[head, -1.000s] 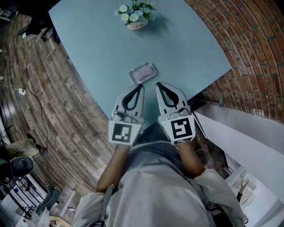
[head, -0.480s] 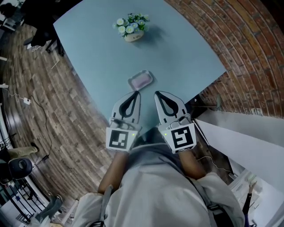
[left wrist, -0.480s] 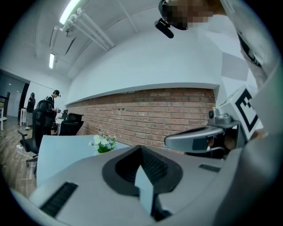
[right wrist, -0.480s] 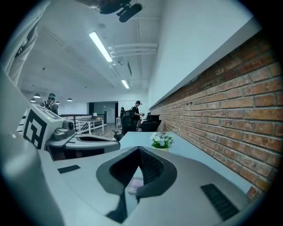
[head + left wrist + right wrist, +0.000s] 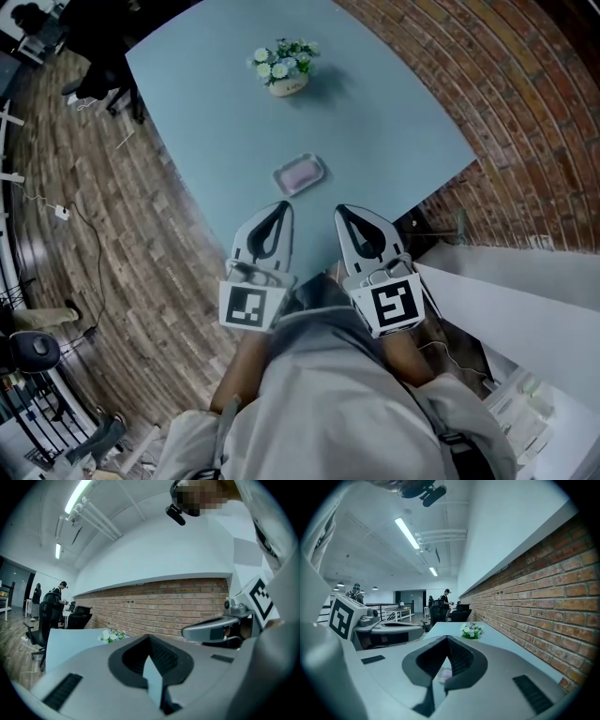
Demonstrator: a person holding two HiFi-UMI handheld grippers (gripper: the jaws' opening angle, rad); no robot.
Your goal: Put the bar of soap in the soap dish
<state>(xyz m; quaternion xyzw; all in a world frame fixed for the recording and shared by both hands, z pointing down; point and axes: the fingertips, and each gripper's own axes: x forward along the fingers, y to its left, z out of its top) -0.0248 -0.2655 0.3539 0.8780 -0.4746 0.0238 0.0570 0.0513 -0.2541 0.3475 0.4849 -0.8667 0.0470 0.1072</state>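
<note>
A pale pink bar of soap (image 5: 301, 173) lies inside a small clear soap dish (image 5: 281, 178) on the light blue table (image 5: 394, 112). Both grippers hover side by side at the table's near edge, short of the dish. My left gripper (image 5: 284, 205) has its jaws together with nothing between them; my right gripper (image 5: 340, 210) is likewise shut and empty. In the right gripper view the dish with the soap (image 5: 445, 673) peeks through the window below the closed right gripper (image 5: 447, 638). The left gripper view shows the shut left gripper (image 5: 150, 637) and no dish.
A small pot of white flowers (image 5: 284, 64) stands at the table's far side, flowers (image 5: 471, 630) and flowers (image 5: 111, 635) also showing ahead. A brick wall (image 5: 525, 103) runs along the right. Wood floor (image 5: 112, 234) lies left. Office chairs and people stand far back.
Both grippers have drawn back from the soap dish toward the person and risen slightly. The dish with the soap stays in place on the table.
</note>
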